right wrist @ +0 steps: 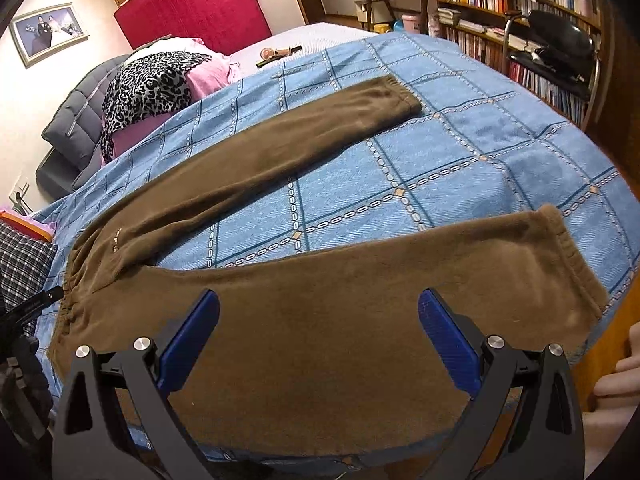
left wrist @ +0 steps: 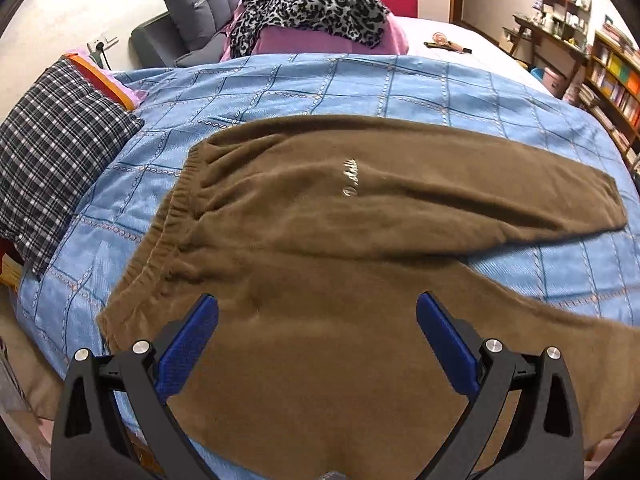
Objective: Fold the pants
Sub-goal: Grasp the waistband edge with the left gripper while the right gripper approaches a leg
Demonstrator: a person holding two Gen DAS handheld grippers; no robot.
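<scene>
Brown fleece pants (left wrist: 304,216) lie spread flat on a blue patterned bedspread (left wrist: 400,84), waistband to the left, both legs running right and apart in a V. My left gripper (left wrist: 318,308) is open and empty, hovering over the seat area near the waistband (left wrist: 172,216). In the right wrist view the pants (right wrist: 320,300) show both legs: the far leg's cuff (right wrist: 396,94) and the near leg's cuff (right wrist: 568,252). My right gripper (right wrist: 320,304) is open and empty above the near leg's thigh. The blue pads (right wrist: 444,340) stand wide apart.
A plaid pillow (left wrist: 56,160) lies left of the waistband. A leopard-print cloth on pink bedding (left wrist: 308,8) sits at the head of the bed. Bookshelves (right wrist: 520,8) and a black chair (right wrist: 560,52) stand beyond the right edge. The bed's front edge is near the closer leg.
</scene>
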